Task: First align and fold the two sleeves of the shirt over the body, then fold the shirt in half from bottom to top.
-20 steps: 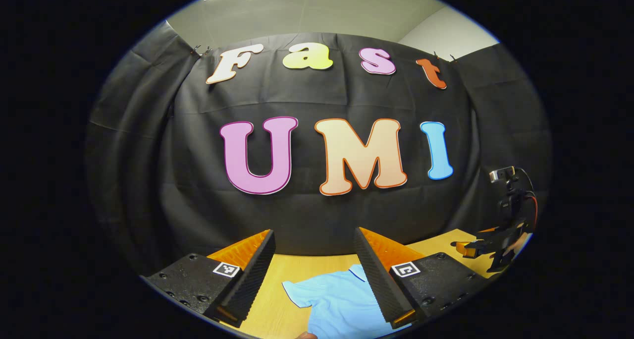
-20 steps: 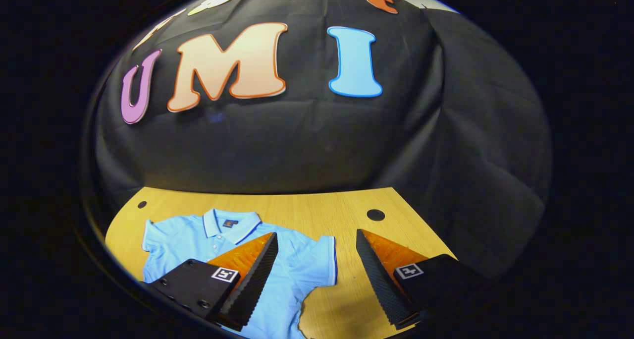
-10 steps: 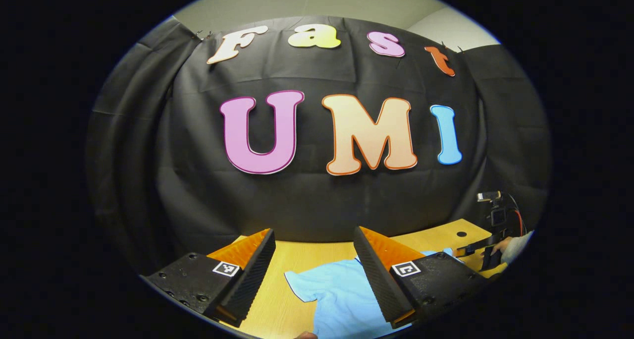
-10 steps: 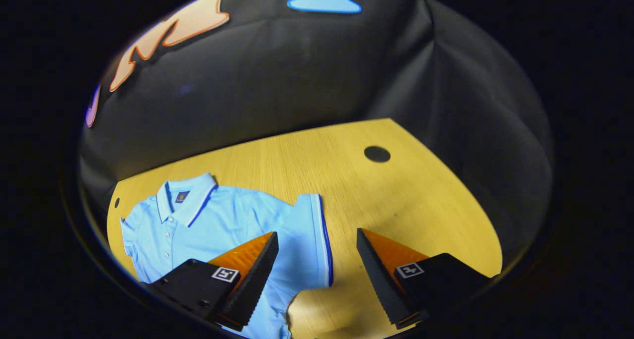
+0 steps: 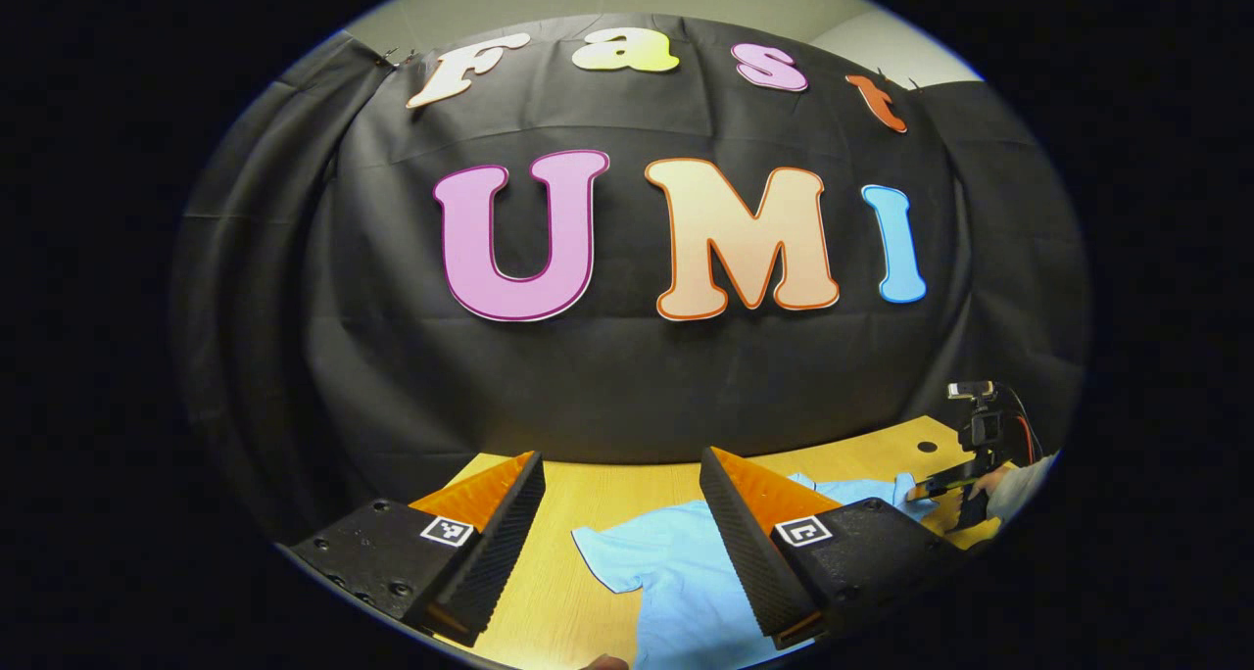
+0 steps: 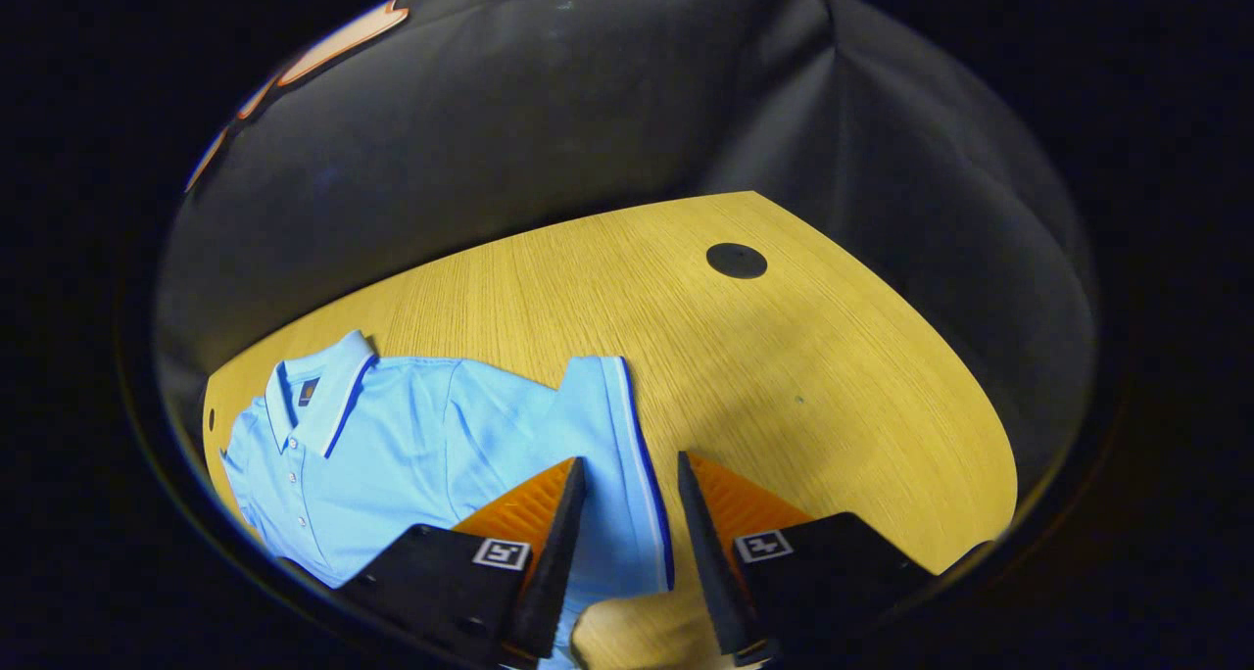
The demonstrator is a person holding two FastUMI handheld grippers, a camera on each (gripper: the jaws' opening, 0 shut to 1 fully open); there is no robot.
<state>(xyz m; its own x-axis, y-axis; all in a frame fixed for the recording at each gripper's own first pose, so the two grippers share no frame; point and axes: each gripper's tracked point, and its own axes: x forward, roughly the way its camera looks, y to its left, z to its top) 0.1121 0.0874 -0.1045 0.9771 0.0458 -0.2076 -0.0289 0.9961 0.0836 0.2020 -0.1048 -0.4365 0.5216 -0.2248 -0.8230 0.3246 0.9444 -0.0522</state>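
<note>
My right hand-held gripper (image 6: 627,543) sits right over the polo shirt's (image 6: 392,454) right sleeve (image 6: 607,454), jaws narrowed but not yet pinching, the sleeve's dark-trimmed cuff edge running lengthwise between them. The shirt lies flat on the desk (image 6: 784,376), collar toward the far side. My left hand-held gripper (image 5: 622,543) hovers wide open above the other sleeve (image 5: 627,562), farther off. I judge the right one goes first.
</note>
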